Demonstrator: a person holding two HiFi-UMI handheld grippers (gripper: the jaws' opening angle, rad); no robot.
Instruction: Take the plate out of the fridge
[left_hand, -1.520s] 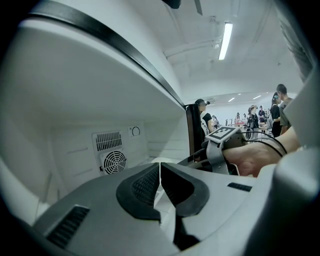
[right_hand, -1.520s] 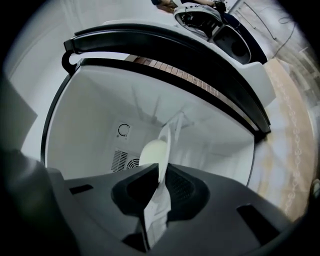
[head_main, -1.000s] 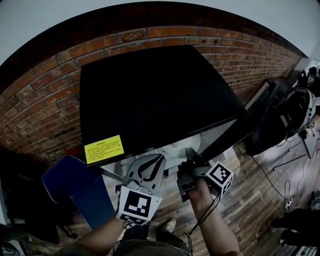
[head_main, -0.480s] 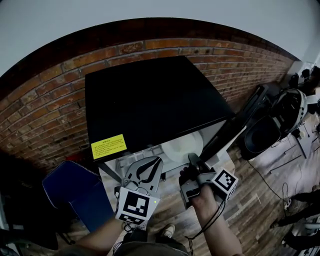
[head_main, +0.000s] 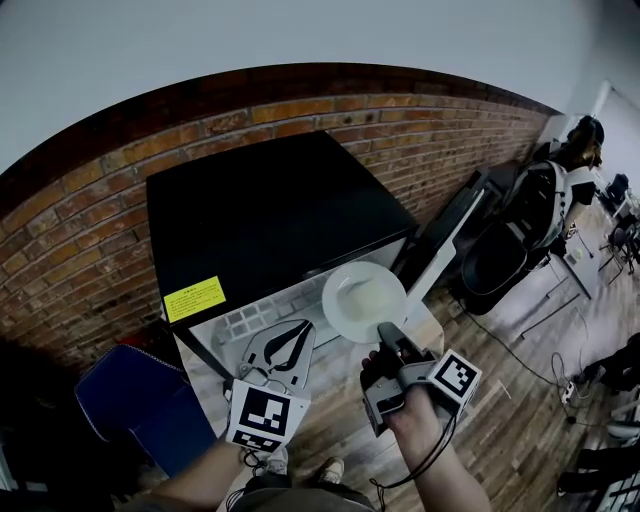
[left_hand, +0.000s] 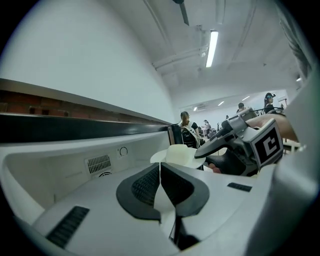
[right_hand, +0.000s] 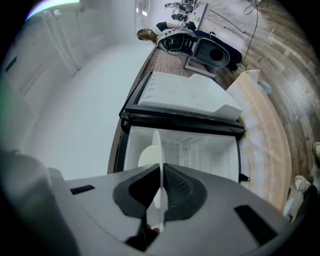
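Well to the left of the left gripper sits a blue object (head_main: 130, 395), perhaps a chair or a case; that corner is too dark to tell. Ahead of both grippers stands the black fridge (head_main: 270, 210), a yellow label (head_main: 195, 298) on its top, its white inside open below. The left gripper (head_main: 297, 332) hangs before the opening with its jaws closed together and nothing between them. Just to its right, the white plate (head_main: 363, 298) is clenched by its near rim in the right gripper (head_main: 386, 332). That gripper's own view shows the plate edge-on between the pressing pads. A second ago most of the plate lay hidden under the fridge top. Now the whole disc shows, raised and drawn forward of the opening, so it looks clear of the fridge. Right of the right gripper the fridge door (head_main: 440, 255) stands swung open over the wooden floor (head_main: 520, 400). The taking-out seems all but done; what is left is probably carrying the plate away.
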